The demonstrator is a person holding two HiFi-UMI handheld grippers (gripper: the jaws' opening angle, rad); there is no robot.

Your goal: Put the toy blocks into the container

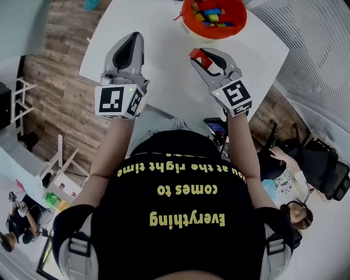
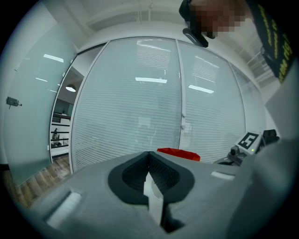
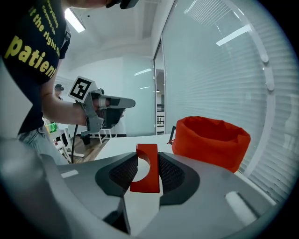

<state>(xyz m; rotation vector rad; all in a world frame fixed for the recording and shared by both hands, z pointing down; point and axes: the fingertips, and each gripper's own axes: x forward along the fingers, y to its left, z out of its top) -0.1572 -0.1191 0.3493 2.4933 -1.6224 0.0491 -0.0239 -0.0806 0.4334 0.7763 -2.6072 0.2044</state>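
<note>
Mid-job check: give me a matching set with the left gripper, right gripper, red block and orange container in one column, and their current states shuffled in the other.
Things:
1. left gripper
2. right gripper
3. red block
4. orange container

States:
A. stands on the white table, with coloured blocks inside
B. shut on a block
C. jaws together, nothing between them
D. held between two jaws

Pairs: 1-C; 2-B; 3-D; 4-A
</note>
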